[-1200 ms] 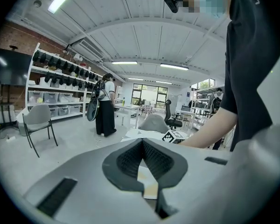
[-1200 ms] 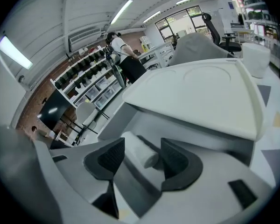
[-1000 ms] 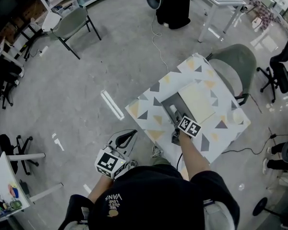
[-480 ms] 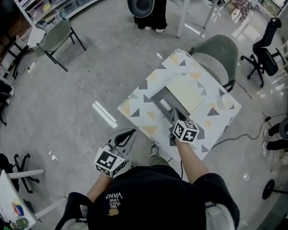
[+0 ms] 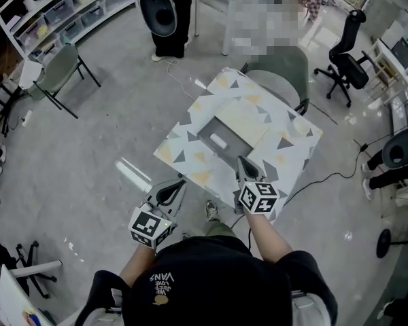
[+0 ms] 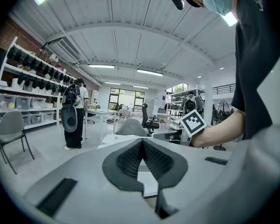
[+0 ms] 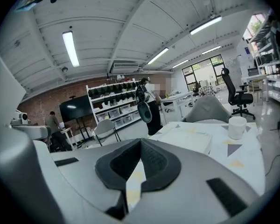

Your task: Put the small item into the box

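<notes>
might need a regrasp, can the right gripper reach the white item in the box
Probably yes: the right gripper hangs near the open box, the white item lies uncovered inside, nothing between. Its fingers are shut, though.

The person wears a black short-sleeved T-shirt (image 5: 217,284) with small pale lettering (image 5: 162,280) printed on its chest.

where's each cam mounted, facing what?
Head view: on the person's head, steeply down at table and box; shows left claw, right claw.
Left gripper view: on the left claw, level across the room; shows its shut jaws, right forearm.
Right gripper view: on the right claw, across the tabletop toward a cup; shows its shut jaws.
Shared: table, in head and right gripper views.
</notes>
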`<move>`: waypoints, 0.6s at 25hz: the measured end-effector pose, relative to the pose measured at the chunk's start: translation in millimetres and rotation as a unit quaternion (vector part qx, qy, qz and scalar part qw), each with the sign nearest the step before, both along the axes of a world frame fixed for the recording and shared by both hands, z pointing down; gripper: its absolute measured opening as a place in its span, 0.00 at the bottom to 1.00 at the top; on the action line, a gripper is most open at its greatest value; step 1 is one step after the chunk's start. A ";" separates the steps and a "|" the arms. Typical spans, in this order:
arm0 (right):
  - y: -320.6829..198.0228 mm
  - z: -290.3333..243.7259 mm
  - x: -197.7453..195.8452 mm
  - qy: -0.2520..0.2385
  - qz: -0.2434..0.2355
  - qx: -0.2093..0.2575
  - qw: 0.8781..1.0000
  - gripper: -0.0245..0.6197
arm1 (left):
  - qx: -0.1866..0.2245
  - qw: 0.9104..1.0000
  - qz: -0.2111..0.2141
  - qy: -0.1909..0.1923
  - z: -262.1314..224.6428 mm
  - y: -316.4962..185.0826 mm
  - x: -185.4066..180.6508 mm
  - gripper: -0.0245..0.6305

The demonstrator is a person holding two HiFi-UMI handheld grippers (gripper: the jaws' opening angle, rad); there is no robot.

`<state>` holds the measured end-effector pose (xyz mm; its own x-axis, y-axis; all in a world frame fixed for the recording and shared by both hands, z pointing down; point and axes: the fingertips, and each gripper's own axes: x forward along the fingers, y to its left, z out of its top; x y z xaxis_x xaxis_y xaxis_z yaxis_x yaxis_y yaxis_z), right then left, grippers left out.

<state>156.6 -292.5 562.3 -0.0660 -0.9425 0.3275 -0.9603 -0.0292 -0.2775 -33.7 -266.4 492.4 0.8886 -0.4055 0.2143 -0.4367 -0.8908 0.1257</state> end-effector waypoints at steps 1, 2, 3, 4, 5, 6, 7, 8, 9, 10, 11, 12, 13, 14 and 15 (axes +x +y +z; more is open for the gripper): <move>7.6 -4.6 -4.1 0.001 0.000 0.004 1.000 0.04 | 0.001 1.000 0.003 0.001 -0.8 3.5 -1.3 0.05; 15.2 -9.2 -8.3 0.002 0.000 0.009 1.000 0.04 | 0.002 1.000 0.006 0.002 -1.7 7.2 -2.5 0.05; 22.9 -13.6 -12.4 0.003 0.001 0.013 1.000 0.04 | 0.003 1.000 0.009 0.003 -2.4 11.3 -3.8 0.05; 30.6 -17.8 -16.4 0.005 0.001 0.017 1.000 0.04 | 0.004 1.000 0.012 0.004 -2.8 15.6 -5.2 0.05; 38.3 -21.8 -20.5 0.007 0.001 0.021 1.000 0.04 | 0.005 1.000 0.015 0.004 -2.7 19.9 -6.7 0.05; 45.6 -25.5 -24.7 0.009 0.002 0.026 1.000 0.04 | 0.006 1.000 0.018 0.004 -2.0 24.1 -8.6 0.05; 52.4 -29.1 -28.7 0.010 0.002 0.030 0.999 0.04 | 0.007 1.000 0.021 0.003 -0.4 27.9 -10.8 0.05; 58.8 -32.3 -32.6 0.011 0.003 0.034 0.999 0.04 | 0.008 1.000 0.023 0.002 1.6 31.3 -13.2 0.05; 65.0 -35.1 -36.4 0.013 0.004 0.038 0.999 0.04 | 0.008 1.000 0.025 0.002 3.3 34.5 -15.5 0.05; 71.3 -37.4 -40.1 0.014 0.005 0.040 0.999 0.04 | 0.008 1.000 0.027 0.001 4.5 38.0 -17.7 0.05; 77.9 -39.3 -43.9 0.015 0.007 0.042 0.999 0.04 | 0.008 1.000 0.029 0.000 5.3 41.9 -20.0 0.05; 84.5 -41.0 -47.7 0.016 0.008 0.044 0.999 0.04 | 0.008 0.999 0.031 0.001 5.1 45.8 -22.0 0.05; 90.9 -42.7 -51.2 0.017 0.009 0.045 0.999 0.04 | 0.009 0.999 0.033 0.002 3.8 49.6 -23.8 0.05; 96.9 -44.4 -54.1 0.018 0.011 0.047 0.999 0.04 | 0.010 0.999 0.036 0.004 2.1 53.2 -25.1 0.05; 102.7 -46.1 -56.6 0.019 0.014 0.049 0.999 0.04 | 0.011 0.999 0.038 0.006 0.0 56.8 -26.1 0.05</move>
<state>99.9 -189.8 516.2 -0.0284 -0.9713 0.2361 -0.9693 -0.0310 -0.2440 -59.8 -209.6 492.5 0.9196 -0.3410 0.1952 -0.3660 -0.9241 0.1097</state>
